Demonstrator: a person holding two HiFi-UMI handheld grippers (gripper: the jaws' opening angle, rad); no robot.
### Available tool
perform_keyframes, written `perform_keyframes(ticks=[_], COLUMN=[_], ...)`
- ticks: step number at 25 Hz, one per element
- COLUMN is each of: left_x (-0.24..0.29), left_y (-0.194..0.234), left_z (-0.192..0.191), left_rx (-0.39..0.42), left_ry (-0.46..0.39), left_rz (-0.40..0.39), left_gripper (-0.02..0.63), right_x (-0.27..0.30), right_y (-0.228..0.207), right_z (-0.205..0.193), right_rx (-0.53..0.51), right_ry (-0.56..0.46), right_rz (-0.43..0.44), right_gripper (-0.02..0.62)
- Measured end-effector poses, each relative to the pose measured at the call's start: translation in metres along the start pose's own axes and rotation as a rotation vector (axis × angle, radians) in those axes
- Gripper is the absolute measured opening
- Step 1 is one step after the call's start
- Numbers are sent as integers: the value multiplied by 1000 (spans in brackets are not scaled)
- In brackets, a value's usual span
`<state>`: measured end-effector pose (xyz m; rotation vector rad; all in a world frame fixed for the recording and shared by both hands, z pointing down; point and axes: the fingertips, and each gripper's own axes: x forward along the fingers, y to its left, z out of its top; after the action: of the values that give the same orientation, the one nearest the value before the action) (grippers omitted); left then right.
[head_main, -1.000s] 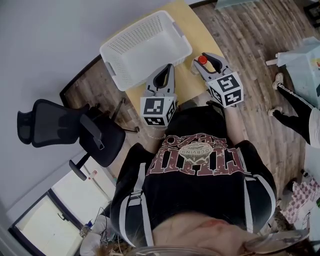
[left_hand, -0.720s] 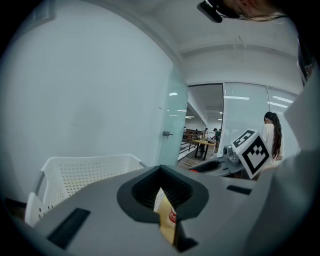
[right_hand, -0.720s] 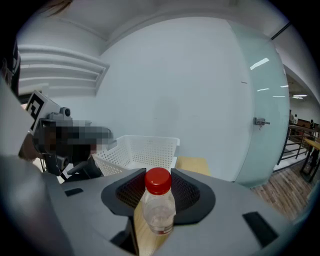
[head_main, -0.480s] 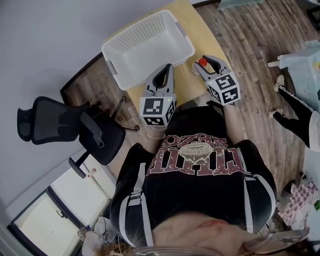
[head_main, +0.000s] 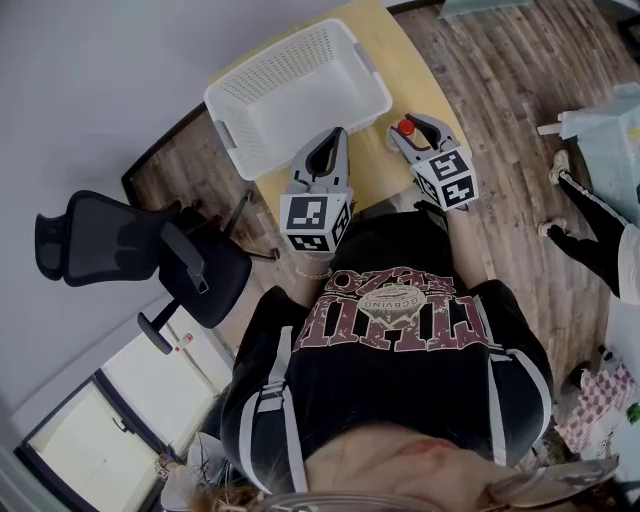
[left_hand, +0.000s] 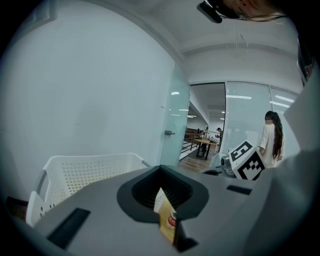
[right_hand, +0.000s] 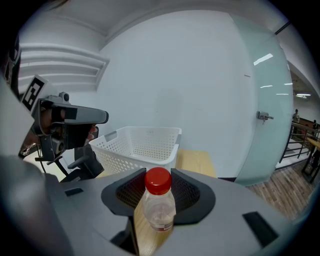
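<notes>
The left gripper (head_main: 333, 140) had its jaws pressed almost together on a thin tan packet (left_hand: 166, 220), which stood on edge in the narrow slot between them and bore a small red mark on its face. The right gripper (head_main: 410, 128) had its jaws clamped on a clear plastic bottle (right_hand: 159, 206) with a red cap (the cap stood above the jaws, the bottle upright). Both grippers were held side by side over the near part of a light wooden table (head_main: 398, 52), a little apart from each other. The packet sat just short of the near wall of a white perforated basket (head_main: 290, 90). The bottle was off the basket's near right corner, close to the table's right edge. The basket rested on the table beyond both grippers. A black office chair (head_main: 130, 255) stood on the wooden floor (head_main: 520, 70) to the left of the table. In the left gripper view, a person (left_hand: 271, 140) stood far back by a glass wall.
</notes>
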<state>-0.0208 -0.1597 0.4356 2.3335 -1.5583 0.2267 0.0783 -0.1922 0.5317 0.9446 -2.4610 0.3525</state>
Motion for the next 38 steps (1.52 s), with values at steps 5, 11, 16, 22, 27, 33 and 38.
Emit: perform_keyframes(ticks=[5, 11, 16, 22, 27, 33, 38], left_x=[0, 0, 0, 3, 5, 7, 8], left_y=[0, 1, 1, -1, -5, -8, -11], left_z=[0, 1, 1, 1, 1, 1, 1], left_rx=[0, -1, -1, 0, 2, 6, 10], left_ry=[-1, -3, -3, -2, -2, 1, 1], left_rz=[2, 6, 4, -6, -17, -28, -35], left_gripper=[46, 46, 46, 46, 46, 46, 46], right_x=[3, 4, 2, -1, -2, -2, -3], right_y=[2, 5, 5, 6, 5, 4, 4], right_z=[-8, -15, -16, -19, -21, -23, -28], right_rx=[-8, -18, -13, -7, -4, 2, 0], right_ry=[6, 15, 10, 15, 17, 21, 39], right_rz=[12, 18, 16, 9, 2, -1, -4], right_gripper=[155, 155, 156, 156, 156, 155, 155])
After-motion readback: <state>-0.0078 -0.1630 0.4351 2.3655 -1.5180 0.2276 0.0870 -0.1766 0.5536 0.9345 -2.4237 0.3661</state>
